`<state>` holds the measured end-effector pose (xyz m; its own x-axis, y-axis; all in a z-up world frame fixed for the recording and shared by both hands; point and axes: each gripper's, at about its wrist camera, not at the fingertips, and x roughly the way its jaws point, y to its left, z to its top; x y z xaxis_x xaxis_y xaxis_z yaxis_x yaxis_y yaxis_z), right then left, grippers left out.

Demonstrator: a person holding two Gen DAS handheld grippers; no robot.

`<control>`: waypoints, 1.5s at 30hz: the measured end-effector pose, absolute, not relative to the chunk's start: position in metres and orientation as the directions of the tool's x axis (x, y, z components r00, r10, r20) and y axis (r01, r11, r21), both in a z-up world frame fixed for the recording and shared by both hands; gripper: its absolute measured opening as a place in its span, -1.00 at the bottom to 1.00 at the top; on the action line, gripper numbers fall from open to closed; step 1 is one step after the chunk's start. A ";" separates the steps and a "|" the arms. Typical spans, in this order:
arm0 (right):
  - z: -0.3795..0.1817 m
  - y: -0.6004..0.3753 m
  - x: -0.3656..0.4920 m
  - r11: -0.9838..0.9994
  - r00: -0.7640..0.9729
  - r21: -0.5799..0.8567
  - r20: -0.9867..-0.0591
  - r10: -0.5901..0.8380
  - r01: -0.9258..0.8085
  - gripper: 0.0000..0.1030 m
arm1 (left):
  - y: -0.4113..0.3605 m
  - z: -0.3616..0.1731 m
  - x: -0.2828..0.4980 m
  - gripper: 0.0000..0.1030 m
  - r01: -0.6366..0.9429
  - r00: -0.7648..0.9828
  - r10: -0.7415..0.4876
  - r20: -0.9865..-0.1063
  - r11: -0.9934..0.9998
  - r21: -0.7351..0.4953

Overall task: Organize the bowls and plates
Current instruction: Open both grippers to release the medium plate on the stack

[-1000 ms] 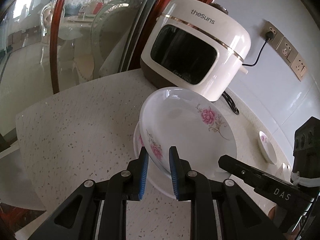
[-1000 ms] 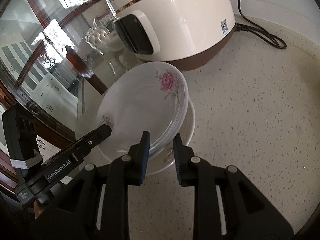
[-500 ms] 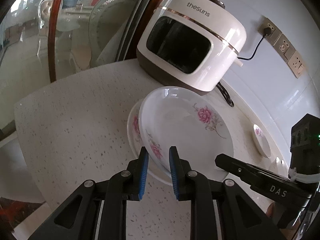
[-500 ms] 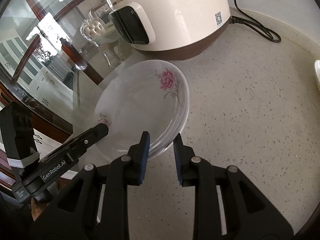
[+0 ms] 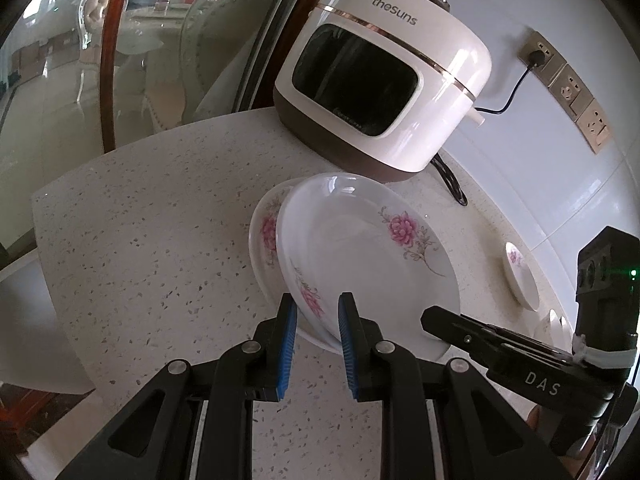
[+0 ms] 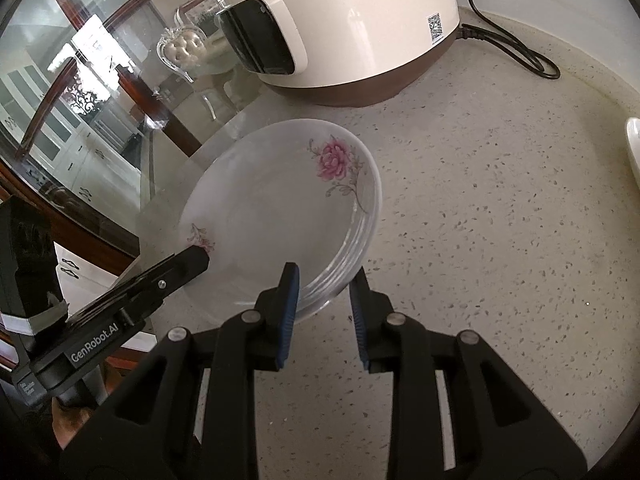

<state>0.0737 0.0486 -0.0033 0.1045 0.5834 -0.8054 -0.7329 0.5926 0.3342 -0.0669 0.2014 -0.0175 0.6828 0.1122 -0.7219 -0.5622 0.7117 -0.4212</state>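
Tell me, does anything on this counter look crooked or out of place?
Yes. The top floral plate is tilted, not flat on the plate beneath, with both grippers at its rim. A small dish sits apart by the wall.

Top plate (image 5: 360, 256), white, shallow, pink flower with grey-green stem on the inner rim and a second flower at the near edge; tilted, one side raised, lying on a stack of like plates (image 6: 344, 276) whose rims show as layered edges. In the left wrist view a lower plate (image 5: 265, 236) sticks out to the left, pink flower showing. Small white flowered dish (image 5: 520, 276) sits well apart, near the wall.
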 end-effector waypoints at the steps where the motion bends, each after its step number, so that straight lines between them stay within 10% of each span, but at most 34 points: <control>1: -0.003 0.049 0.074 0.591 0.102 0.336 -0.805 0.584 -0.734 -0.41 | 0.201 -0.017 -0.067 -0.56 -0.565 0.679 0.111 -0.725 0.709 -0.421; 45: -0.004 0.047 0.077 0.593 0.107 0.345 -0.796 0.596 -0.728 0.04 | 0.214 -0.029 -0.069 -0.27 -0.605 0.669 0.085 -0.738 0.640 -0.474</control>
<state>0.0767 0.0473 -0.0038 0.1073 0.5957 -0.7960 -0.7277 0.5926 0.3454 -0.0690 0.2145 -0.0293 0.6691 0.0854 -0.7383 -0.6048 0.6399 -0.4741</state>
